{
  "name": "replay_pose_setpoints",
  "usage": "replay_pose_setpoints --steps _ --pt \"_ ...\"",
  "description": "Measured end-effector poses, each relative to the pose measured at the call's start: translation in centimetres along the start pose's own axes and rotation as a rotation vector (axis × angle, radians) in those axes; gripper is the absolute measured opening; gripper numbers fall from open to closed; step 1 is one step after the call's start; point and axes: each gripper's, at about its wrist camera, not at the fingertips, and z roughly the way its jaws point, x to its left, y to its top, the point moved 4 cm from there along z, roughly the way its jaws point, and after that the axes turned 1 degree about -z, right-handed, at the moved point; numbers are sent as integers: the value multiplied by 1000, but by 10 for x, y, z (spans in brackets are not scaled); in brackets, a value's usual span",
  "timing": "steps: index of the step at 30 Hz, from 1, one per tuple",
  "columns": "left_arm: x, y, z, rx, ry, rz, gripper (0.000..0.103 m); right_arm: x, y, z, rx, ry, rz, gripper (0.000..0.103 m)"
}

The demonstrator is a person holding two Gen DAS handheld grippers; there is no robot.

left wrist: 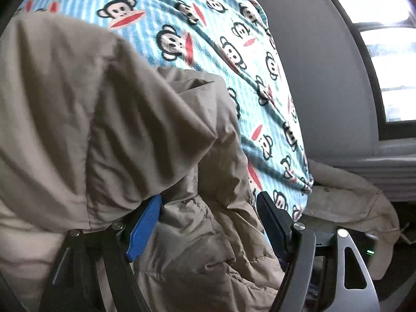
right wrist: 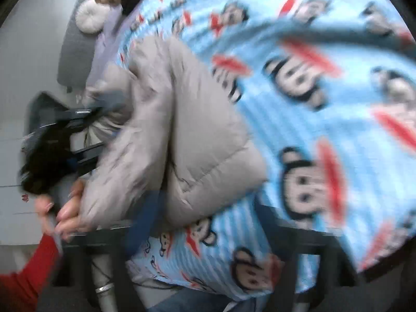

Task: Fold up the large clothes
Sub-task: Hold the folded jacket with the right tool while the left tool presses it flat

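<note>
A grey-beige puffer jacket (left wrist: 109, 119) lies folded in a thick bundle on a bed with a blue monkey-print blanket (left wrist: 208, 33). My left gripper (left wrist: 208, 215) stands open over the jacket's near edge. Quilted fabric lies between its blue finger (left wrist: 145, 226) and its black finger (left wrist: 270, 221) without being pinched. In the blurred right wrist view, the jacket (right wrist: 182, 130) fills the middle. My right gripper (right wrist: 208, 223) is open just below the jacket's lower corner, over the blanket (right wrist: 325, 91). The left gripper (right wrist: 85, 132) and the hand (right wrist: 70, 208) holding it sit at the jacket's left side.
A beige cloth (left wrist: 351, 195) hangs off the bed's corner beside a grey wall and a bright window (left wrist: 390, 52). A round white cushion (right wrist: 91, 17) rests at the grey headboard (right wrist: 75, 44). A red sleeve (right wrist: 26, 280) is at the lower left.
</note>
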Motion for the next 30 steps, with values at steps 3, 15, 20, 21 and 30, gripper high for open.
replay_pose_setpoints --steps 3,15,20,21,30 --pt "-7 3 4 9 26 12 75 19 -3 -19 -25 102 -21 86" --pt "23 23 -112 -325 480 199 75 39 -2 35 -20 -166 -99 16" --pt "64 50 -74 -318 538 139 75 15 -14 41 17 -206 -64 16" --pt "58 55 -61 -322 553 160 75 15 -11 43 17 -212 -65 16" --pt "21 88 20 -258 607 218 75 -34 -1 50 16 -265 -20 14"
